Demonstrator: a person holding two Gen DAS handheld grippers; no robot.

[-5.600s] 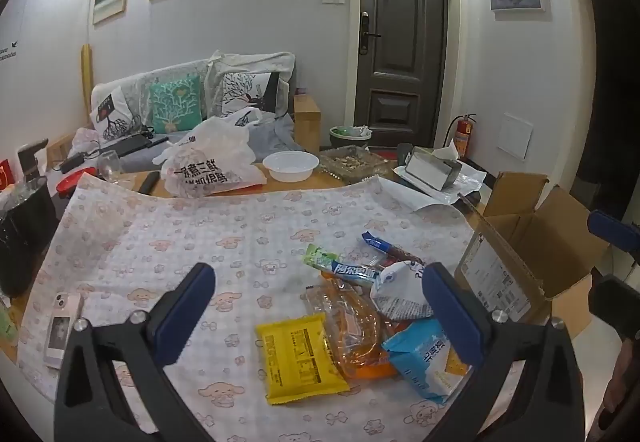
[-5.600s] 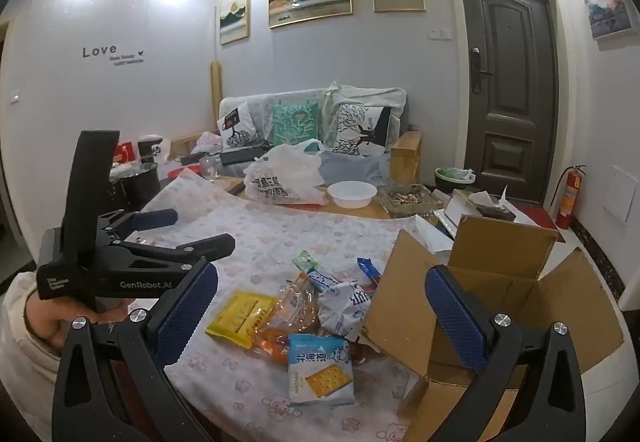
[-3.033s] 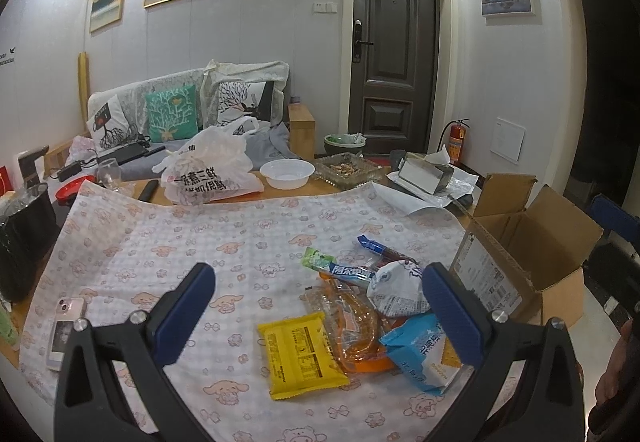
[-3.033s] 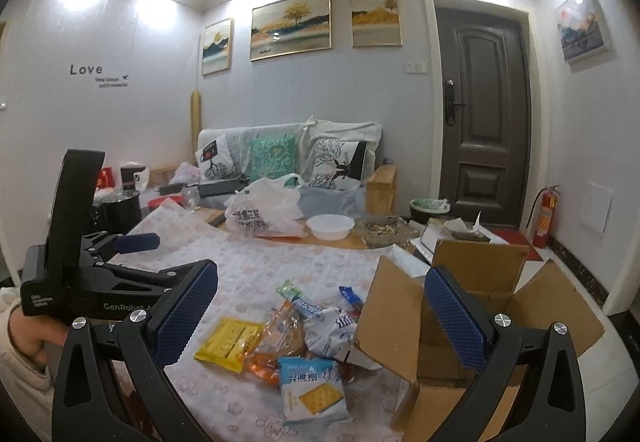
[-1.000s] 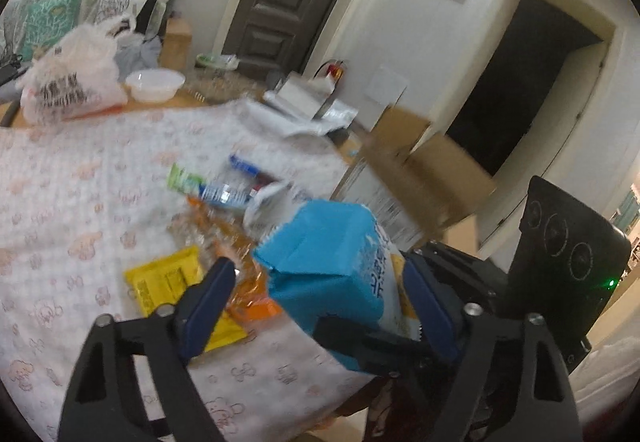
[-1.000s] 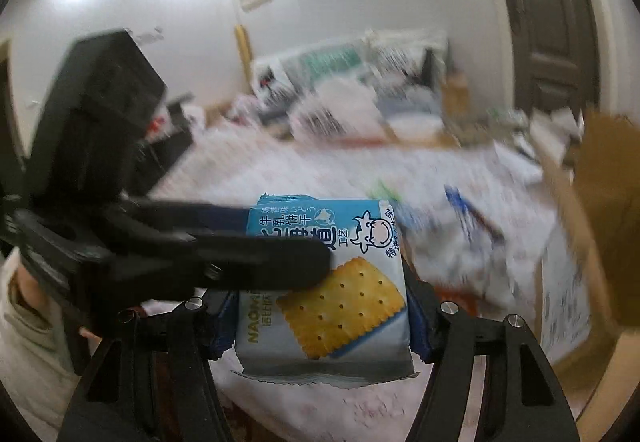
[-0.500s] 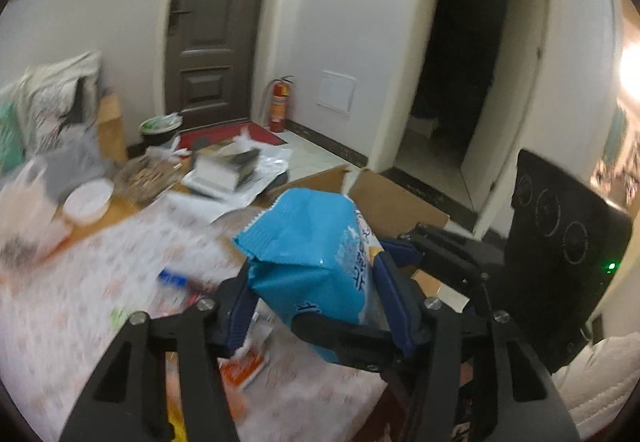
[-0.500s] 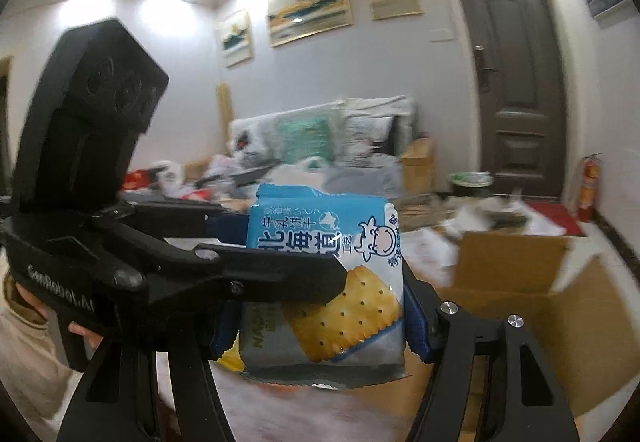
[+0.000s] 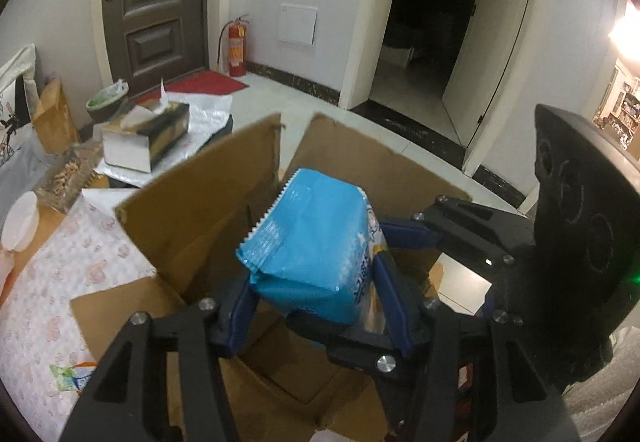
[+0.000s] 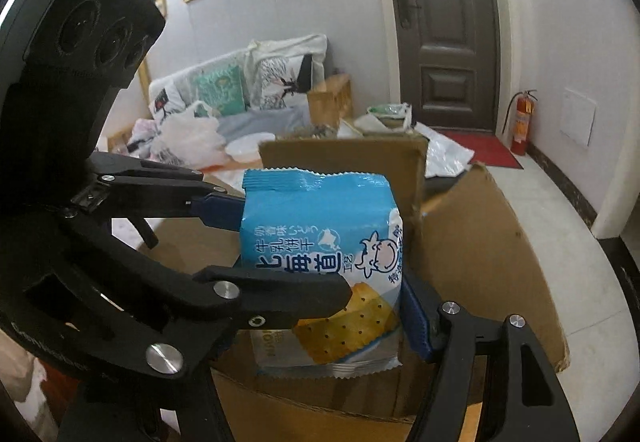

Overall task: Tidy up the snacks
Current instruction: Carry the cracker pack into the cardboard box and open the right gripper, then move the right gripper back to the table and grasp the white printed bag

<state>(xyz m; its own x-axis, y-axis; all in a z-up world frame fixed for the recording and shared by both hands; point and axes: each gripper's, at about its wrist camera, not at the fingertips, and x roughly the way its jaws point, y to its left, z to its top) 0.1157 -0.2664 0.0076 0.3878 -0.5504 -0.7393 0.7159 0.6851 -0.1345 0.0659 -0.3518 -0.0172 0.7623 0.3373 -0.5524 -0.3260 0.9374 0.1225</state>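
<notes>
Cracker pack [image 10: 320, 242] moved over box [image 10: 480, 242]; upright, sealed edge up

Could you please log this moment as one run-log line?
phase: carry to box | held: blue cracker packet | left gripper: shut on packet | right gripper: shut on packet | position: over open brown cardboard box

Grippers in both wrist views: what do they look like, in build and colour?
Both are matt black frames with silver screws and blue ribbed pads. The left gripper has three round lenses on its housing and faint lettering; the right gripper shows the same housing, with a green light.
</notes>
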